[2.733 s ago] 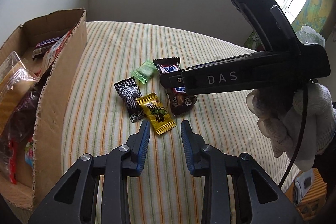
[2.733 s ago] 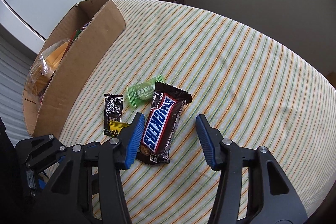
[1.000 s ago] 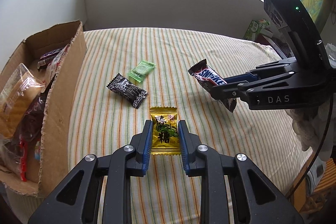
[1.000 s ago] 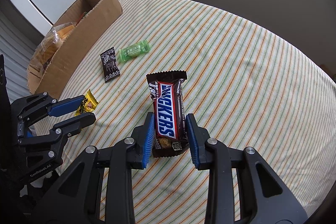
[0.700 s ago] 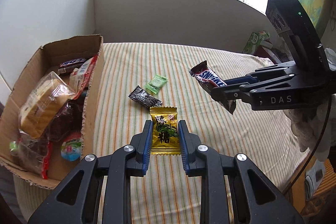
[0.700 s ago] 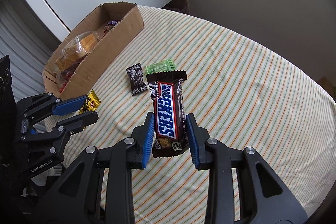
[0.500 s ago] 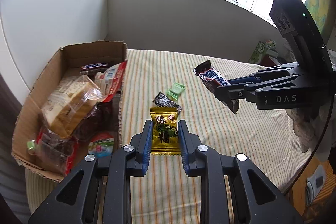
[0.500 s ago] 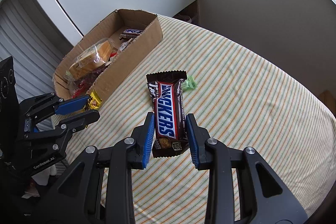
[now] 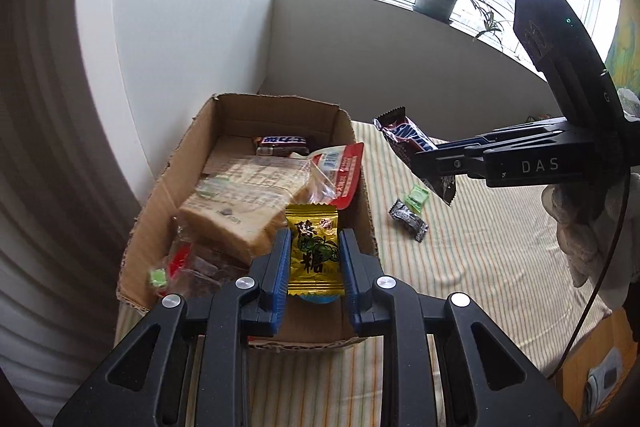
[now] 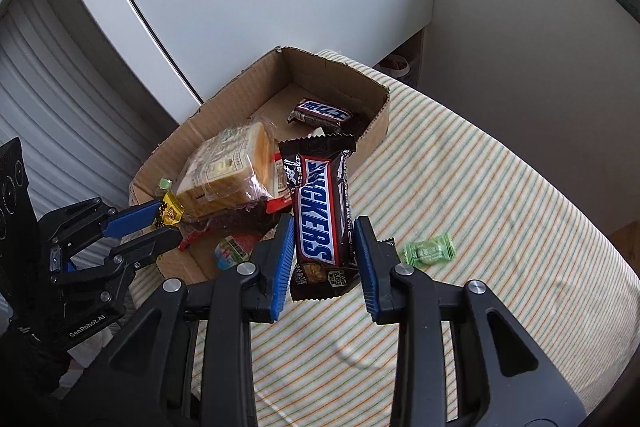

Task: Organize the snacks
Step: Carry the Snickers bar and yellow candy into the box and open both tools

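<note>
Two snacks are held in the air. A yellow candy (image 9: pixel 315 251) is clamped between the pads of the left gripper (image 9: pixel 313 259) and is seen above the near end of the cardboard box (image 9: pixel 168 183). A Snickers bar (image 10: pixel 322 215) is pinched upright in the right gripper (image 10: pixel 323 251), raised over the striped cloth (image 10: pixel 480 211) beside the box's wall. Inside the box, wrapped bread (image 9: pixel 244 203), a red packet (image 9: pixel 340 167) and another chocolate bar (image 10: pixel 322 113) are packed. On the cloth, a green candy (image 10: pixel 429 249) and a black candy (image 9: pixel 409 219) are left lying just beside each other.
</note>
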Demonstrator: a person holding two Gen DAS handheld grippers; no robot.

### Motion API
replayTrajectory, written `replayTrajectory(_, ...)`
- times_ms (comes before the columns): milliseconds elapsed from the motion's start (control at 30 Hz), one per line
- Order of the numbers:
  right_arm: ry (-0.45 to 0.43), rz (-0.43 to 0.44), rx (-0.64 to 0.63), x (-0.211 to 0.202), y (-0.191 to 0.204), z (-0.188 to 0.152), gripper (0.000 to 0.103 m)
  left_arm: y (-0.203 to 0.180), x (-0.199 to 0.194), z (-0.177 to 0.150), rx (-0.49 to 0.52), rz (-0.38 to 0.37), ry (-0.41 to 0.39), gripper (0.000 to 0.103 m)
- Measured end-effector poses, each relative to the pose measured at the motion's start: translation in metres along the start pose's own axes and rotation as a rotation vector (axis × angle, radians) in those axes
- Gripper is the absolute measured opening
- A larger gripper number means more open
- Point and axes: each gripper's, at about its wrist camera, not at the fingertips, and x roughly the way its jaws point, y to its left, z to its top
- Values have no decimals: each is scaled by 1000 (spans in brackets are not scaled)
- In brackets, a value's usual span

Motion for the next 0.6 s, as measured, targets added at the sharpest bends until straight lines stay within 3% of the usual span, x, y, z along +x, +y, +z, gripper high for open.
replayTrajectory(600,21,35,-31,46,34,46,31,41,1,6,-62,28,-1,23)
